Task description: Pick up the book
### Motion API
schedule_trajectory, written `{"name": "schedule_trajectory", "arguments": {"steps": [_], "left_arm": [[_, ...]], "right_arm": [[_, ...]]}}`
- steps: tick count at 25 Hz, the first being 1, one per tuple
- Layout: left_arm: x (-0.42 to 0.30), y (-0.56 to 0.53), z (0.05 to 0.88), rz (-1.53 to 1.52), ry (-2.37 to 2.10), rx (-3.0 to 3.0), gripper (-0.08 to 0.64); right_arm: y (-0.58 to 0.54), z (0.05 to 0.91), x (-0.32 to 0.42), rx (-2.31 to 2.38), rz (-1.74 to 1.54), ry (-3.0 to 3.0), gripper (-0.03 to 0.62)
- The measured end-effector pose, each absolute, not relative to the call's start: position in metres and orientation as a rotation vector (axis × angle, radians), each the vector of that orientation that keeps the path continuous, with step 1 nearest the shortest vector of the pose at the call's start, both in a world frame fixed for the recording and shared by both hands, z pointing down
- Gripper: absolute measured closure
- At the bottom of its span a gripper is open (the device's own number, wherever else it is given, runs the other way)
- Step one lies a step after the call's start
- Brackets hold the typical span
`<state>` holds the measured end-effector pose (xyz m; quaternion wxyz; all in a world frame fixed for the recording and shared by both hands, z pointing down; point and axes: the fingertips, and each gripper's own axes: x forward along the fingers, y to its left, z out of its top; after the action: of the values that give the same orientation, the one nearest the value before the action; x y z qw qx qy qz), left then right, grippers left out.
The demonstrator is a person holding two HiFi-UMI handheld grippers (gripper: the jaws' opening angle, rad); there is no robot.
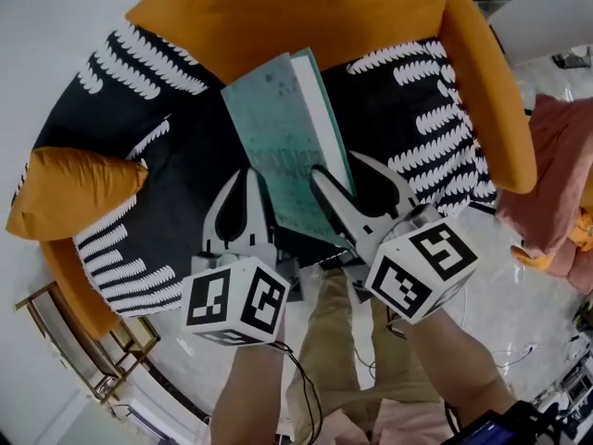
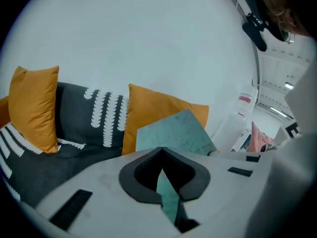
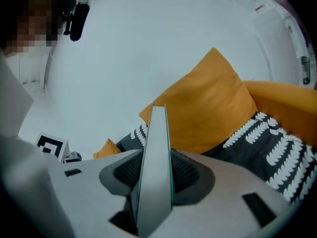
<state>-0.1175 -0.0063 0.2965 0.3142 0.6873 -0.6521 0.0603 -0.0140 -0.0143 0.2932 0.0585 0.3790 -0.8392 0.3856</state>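
Over a black sofa [image 1: 185, 156] with white leaf-like print and a big orange back cushion [image 1: 278, 17], plus a smaller orange cushion [image 1: 74, 188] at its left end, a teal hardcover book [image 1: 287, 128] is held up clear of the seat, its far end tilted toward the back cushion. The right gripper [image 1: 345, 176] clamps the book's near end across its full thickness, page block showing between the jaws. The left gripper [image 1: 248, 188], just beside it, is nearly closed on the book's thin teal cover edge.
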Motion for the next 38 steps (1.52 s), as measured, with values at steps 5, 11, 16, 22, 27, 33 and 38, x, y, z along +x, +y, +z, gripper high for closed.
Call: {"name": "schedule_trajectory", "arguments": {"steps": [5,11,16,22,27,33,38], "left_arm": [[-0.11,-0.019,0.245,0.137,-1.755,1.886,0.549],[-0.105,-0.021,0.18,0.099,-1.783,1.941,0.549],[-0.103,-0.02,0.12,0.053,-1.823,2.002,0.549],[-0.098,-0.023,0.039,-0.053,-1.874,2.078,0.549],[-0.088,-0.017,-0.032,-0.115,-1.922,2.17,0.549],[-0.085,-0.012,-0.112,-0.171,-2.026,2.293,0.548],[-0.082,0.002,-0.161,-0.184,-2.104,2.355,0.549]], "right_arm": [[-0.028,0.248,-0.011,1.164,1.091,-2.602,0.419],[-0.034,0.183,-0.012,1.161,1.007,-2.669,0.42],[-0.038,0.125,-0.013,1.168,0.899,-2.733,0.419],[-0.051,0.054,-0.009,1.183,0.751,-2.811,0.419],[-0.053,-0.01,-0.002,1.202,0.613,-2.867,0.42],[-0.053,-0.087,-0.004,1.223,0.389,-2.946,0.419],[-0.041,-0.14,-0.005,1.228,0.213,-2.994,0.419]]}}
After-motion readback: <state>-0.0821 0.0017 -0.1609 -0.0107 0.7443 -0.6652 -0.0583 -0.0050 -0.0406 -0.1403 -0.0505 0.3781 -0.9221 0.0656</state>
